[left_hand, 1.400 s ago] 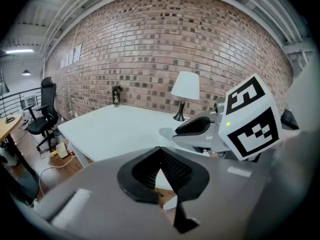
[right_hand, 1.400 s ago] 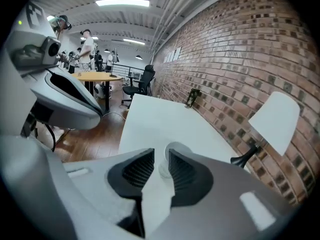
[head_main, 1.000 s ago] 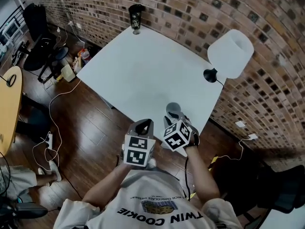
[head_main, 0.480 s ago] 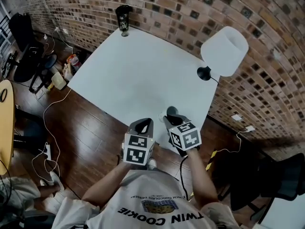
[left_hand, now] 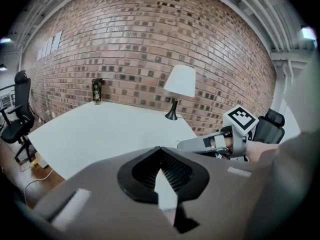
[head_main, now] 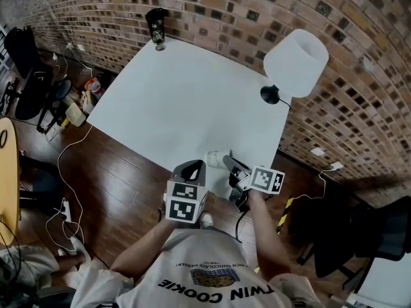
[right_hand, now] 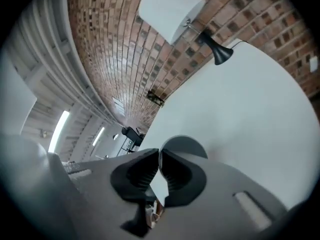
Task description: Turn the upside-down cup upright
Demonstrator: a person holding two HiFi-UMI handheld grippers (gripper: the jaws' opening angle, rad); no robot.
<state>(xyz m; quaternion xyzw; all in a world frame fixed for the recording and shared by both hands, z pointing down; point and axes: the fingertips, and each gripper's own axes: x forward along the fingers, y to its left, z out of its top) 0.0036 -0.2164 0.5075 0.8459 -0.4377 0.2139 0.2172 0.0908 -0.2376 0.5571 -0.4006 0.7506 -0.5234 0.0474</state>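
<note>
The person wears a white short-sleeved T-shirt (head_main: 204, 269) with dark lettering. The left tongs (head_main: 192, 166) and right tongs (head_main: 229, 162) are grey with black-and-white square markings.

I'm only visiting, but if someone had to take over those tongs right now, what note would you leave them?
Right tongs: shut on the cup's wall.
Left tongs: shut, empty, beside the right ones.
Cup: on its side, at the near edge of the table.
Done: cup gripped and about half turned.
Left: finish the turn, set it down mouth up, let go.
</note>
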